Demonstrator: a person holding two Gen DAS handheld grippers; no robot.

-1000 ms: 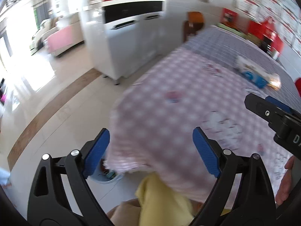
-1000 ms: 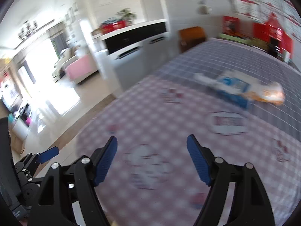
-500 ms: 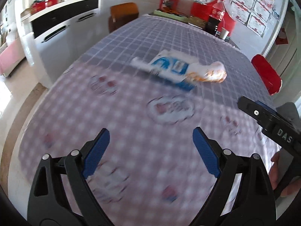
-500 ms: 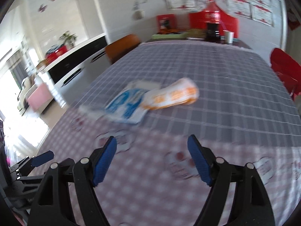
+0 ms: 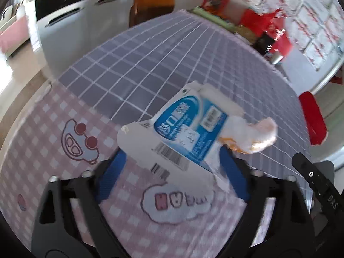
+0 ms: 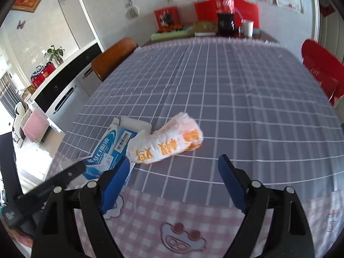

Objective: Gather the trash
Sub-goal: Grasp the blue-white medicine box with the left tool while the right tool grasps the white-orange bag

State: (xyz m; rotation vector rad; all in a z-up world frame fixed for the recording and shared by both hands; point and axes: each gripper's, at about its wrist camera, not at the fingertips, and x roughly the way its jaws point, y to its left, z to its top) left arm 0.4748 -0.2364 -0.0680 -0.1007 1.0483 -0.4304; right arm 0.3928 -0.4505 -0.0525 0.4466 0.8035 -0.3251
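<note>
A flattened blue-and-white carton [image 5: 182, 133] lies on the checked tablecloth [image 5: 150, 68]. A crumpled white-and-orange bag [image 5: 253, 135] rests against its far right end. My left gripper [image 5: 172, 163] has its jaws closing, with the carton's near end between the blue pads; I cannot see them pressing on it. In the right wrist view the bag [image 6: 165, 142] lies just beyond my right gripper [image 6: 174, 163], whose jaws are opening with nothing between them. The carton [image 6: 109, 150] sits to its left, under a black finger of the left gripper [image 6: 64, 176].
A brown wooden chair [image 6: 114, 58] stands at the table's far left side and a red chair [image 6: 322, 71] at the right. A cola bottle [image 6: 224, 10], a white cup [image 6: 247, 28] and boxes crowd the far end. A white cabinet [image 5: 71, 21] stands left.
Both grippers have swept forward from the table's near edge to the carton and bag. The left jaws have narrowed around the carton's near end. The right jaws stand slightly wider.
</note>
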